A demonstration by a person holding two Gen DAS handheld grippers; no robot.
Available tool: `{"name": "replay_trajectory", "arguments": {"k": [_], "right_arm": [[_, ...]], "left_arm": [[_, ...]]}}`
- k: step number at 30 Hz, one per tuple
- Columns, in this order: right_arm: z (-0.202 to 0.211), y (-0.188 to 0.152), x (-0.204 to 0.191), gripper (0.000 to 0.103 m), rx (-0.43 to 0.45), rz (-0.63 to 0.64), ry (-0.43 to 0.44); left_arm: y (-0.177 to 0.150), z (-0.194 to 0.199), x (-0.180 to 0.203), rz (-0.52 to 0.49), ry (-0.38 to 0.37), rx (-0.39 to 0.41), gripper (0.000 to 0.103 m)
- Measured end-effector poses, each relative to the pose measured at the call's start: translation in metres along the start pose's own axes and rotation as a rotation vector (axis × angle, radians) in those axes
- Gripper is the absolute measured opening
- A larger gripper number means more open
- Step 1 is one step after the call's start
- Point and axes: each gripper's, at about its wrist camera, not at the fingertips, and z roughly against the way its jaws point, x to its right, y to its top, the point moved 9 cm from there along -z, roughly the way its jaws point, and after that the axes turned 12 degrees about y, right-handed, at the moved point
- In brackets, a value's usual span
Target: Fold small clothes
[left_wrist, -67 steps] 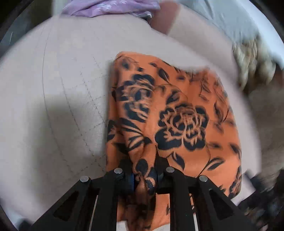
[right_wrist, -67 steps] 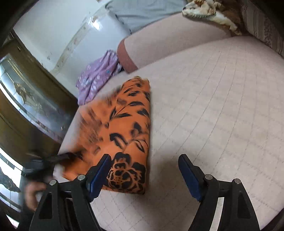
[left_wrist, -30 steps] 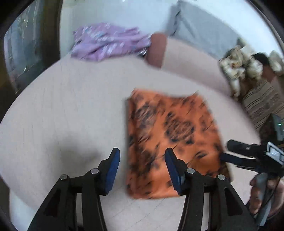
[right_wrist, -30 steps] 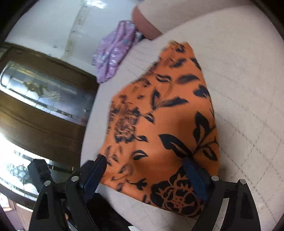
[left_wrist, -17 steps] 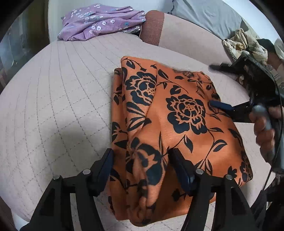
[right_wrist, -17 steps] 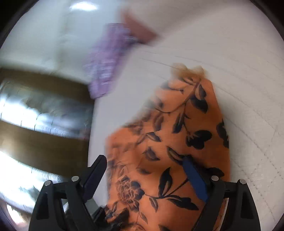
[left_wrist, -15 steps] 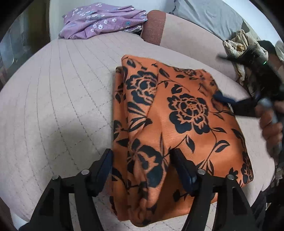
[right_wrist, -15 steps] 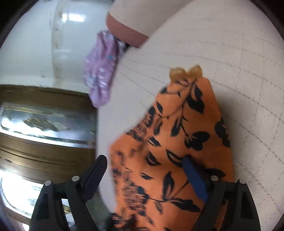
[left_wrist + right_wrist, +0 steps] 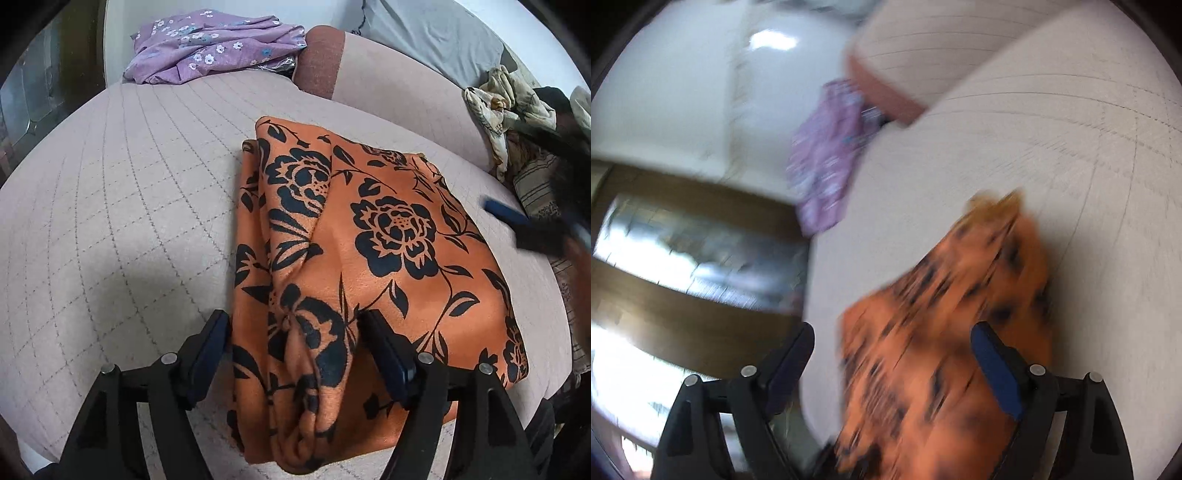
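An orange cloth with black flowers (image 9: 388, 236) lies folded in a rough rectangle on the quilted beige bed (image 9: 110, 184). My left gripper (image 9: 295, 328) straddles a raised ridge at the cloth's near edge. Its jaws are opening, and the pads do not press on the fabric. In the right wrist view my right gripper (image 9: 892, 343) hangs wide open over the same cloth (image 9: 942, 332), blurred by motion, gripping nothing. One of its blue fingers (image 9: 517, 225) shows at the cloth's right side in the left wrist view, with a hand behind it.
A purple flowered garment (image 9: 210, 48) lies at the bed's far end beside a beige bolster with a brown end (image 9: 321, 55). Further right are a grey pillow (image 9: 424, 33) and crumpled patterned clothes (image 9: 495, 99). A wooden cabinet with glass (image 9: 683, 240) stands past the bed's edge.
My left gripper let go of the cloth, came down over its near edge and spread its jaws wider. The right gripper swept sideways across the cloth, staying open.
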Motion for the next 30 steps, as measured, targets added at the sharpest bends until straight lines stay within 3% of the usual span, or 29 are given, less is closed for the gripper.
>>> {"name": "replay_trajectory", "arguments": {"k": [4, 6, 9, 11, 13, 15, 16, 18, 22, 27, 30], "right_arm": [[0.013, -0.08, -0.009, 0.092, -0.099, -0.018, 0.088], [0.006, -0.112, 0.023, 0.09, -0.155, -0.023, -0.02], [0.017, -0.116, 0.008, 0.092, -0.088, -0.008, -0.01], [0.023, -0.118, -0.014, 0.092, -0.071, 0.026, 0.048], [0.019, -0.122, -0.021, 0.093, -0.074, 0.058, 0.077], [0.008, -0.138, 0.012, 0.093, -0.108, 0.0, 0.013], [0.005, -0.143, 0.026, 0.091, -0.112, -0.035, 0.009], [0.017, -0.14, 0.016, 0.092, -0.061, -0.05, 0.042], [0.025, -0.144, -0.011, 0.093, -0.087, 0.056, 0.066], [0.035, -0.16, 0.015, 0.093, -0.093, -0.033, 0.053], [0.048, -0.159, 0.007, 0.093, -0.096, -0.007, 0.057]], "left_arm": [[-0.004, 0.008, -0.004, 0.018, 0.0, -0.013, 0.076], [-0.004, 0.017, -0.006, 0.033, 0.002, -0.034, 0.076], [0.001, 0.045, -0.009, 0.04, -0.003, 0.042, 0.076], [-0.001, 0.055, -0.01, 0.028, 0.011, 0.067, 0.076], [-0.014, 0.043, -0.013, -0.006, 0.075, 0.008, 0.076], [-0.033, 0.02, -0.016, -0.019, 0.112, -0.093, 0.077], [-0.033, 0.021, -0.018, -0.006, 0.104, -0.077, 0.077], [-0.028, 0.037, -0.02, 0.005, 0.102, -0.04, 0.077], [-0.009, 0.062, -0.014, -0.01, 0.093, 0.048, 0.077], [0.011, 0.064, -0.007, 0.004, 0.066, 0.063, 0.077], [0.026, 0.057, -0.001, -0.004, 0.059, 0.078, 0.077]]}}
